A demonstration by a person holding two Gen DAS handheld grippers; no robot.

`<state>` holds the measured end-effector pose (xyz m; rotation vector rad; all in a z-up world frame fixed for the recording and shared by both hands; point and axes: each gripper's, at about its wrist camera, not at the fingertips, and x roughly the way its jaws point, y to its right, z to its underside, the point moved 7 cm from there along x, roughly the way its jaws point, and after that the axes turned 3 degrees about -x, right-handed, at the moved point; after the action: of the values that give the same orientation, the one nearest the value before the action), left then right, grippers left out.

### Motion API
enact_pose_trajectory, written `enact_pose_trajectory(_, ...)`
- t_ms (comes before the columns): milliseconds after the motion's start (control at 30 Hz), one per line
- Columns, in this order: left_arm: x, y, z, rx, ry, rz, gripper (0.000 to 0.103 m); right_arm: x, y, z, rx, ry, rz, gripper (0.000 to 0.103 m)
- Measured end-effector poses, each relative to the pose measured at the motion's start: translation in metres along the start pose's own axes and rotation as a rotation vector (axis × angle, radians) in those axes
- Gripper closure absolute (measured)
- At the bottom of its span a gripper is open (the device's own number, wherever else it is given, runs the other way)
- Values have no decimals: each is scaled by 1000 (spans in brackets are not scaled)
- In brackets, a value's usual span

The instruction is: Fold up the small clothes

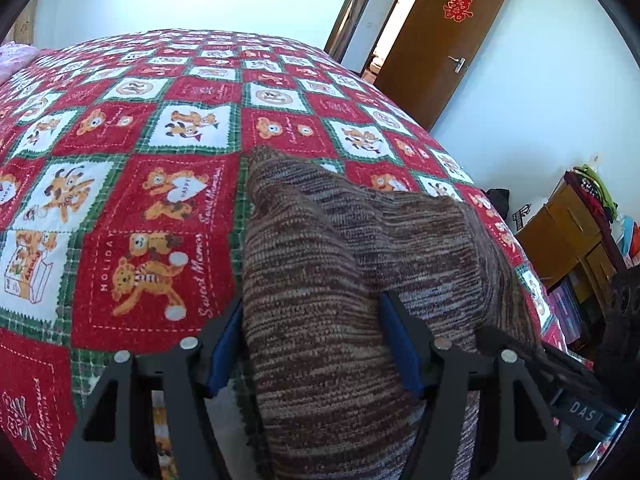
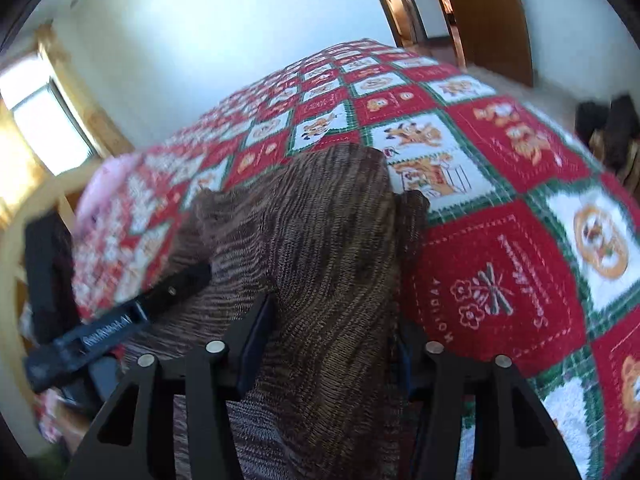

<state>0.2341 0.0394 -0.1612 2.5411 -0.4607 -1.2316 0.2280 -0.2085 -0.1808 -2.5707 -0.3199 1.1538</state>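
Between my left gripper's (image 1: pixel 316 348) jaws, and my right gripper's (image 2: pixel 328 344), bunched brown knit garment (image 1: pixel 360 248) sits gripped, lifted off the quilt (image 1: pixel 140 200) for folding.

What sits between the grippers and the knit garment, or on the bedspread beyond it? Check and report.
Nothing visible. The garment already fills both the left gripper and the right gripper. The bedspread beyond it is bare where it shows; a pink item lies off at the far edge.
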Motion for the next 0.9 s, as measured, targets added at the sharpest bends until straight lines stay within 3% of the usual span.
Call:
enact_pose_trajectory(167,0,2,0,11,7,-3,38,2,11,0,91,2,-50,51)
enact_pose_trajectory(300,-1,4,0,25,17,-19,45,2,1,1,34,4,-30,72)
enact_pose_trajectory(600,-8,19,3,143,54,-144,66,-1,-17,3,-60,23,132,75)
enact_pose_trajectory(733,-28,30,9,217,56,-195,73,-27,-32,0,-36,55,144,76)
enact_pose_trajectory(900,-70,31,15,169,57,-136,73,-82,-71,7,-99,125,150,76)
